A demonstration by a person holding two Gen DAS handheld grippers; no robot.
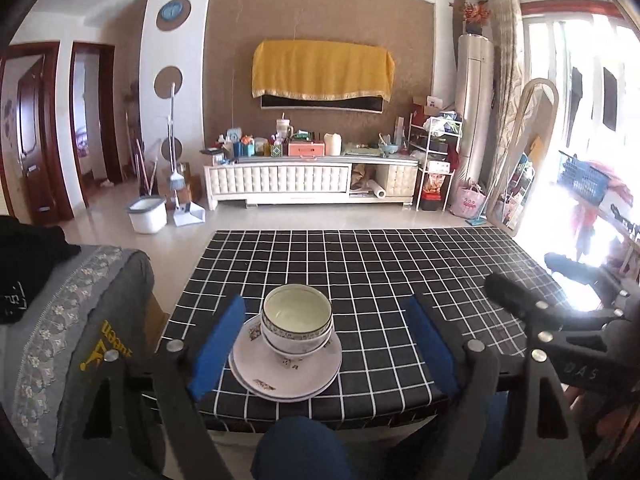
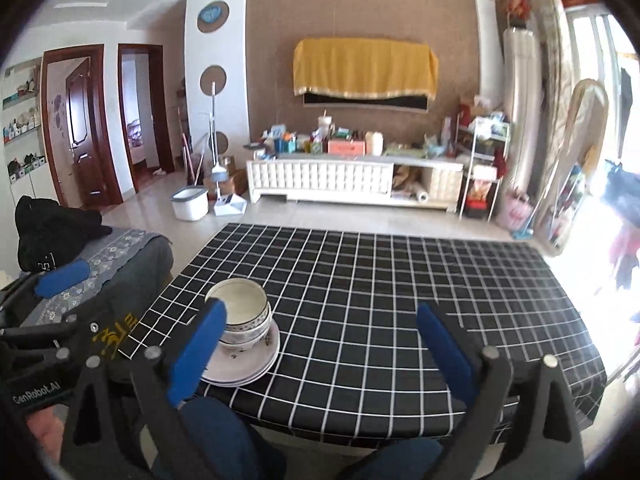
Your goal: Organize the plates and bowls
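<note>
Two nested white bowls (image 1: 298,322) with patterned rims stand on a stack of white plates (image 1: 286,372) near the front edge of the black checked table (image 1: 380,280). My left gripper (image 1: 324,346) is open, its blue pads on either side of the stack, a little nearer than it. The same bowls (image 2: 244,314) and plates (image 2: 244,360) show at the left in the right wrist view. My right gripper (image 2: 320,354) is open and empty, to the right of the stack; its left pad (image 2: 198,352) overlaps the bowls in view.
A grey sofa arm (image 1: 80,320) with a black garment (image 1: 28,256) stands left of the table. My right gripper's body (image 1: 560,320) shows at the table's right. Knees in blue trousers (image 1: 296,448) are below the front edge. A TV cabinet (image 1: 312,180) stands beyond.
</note>
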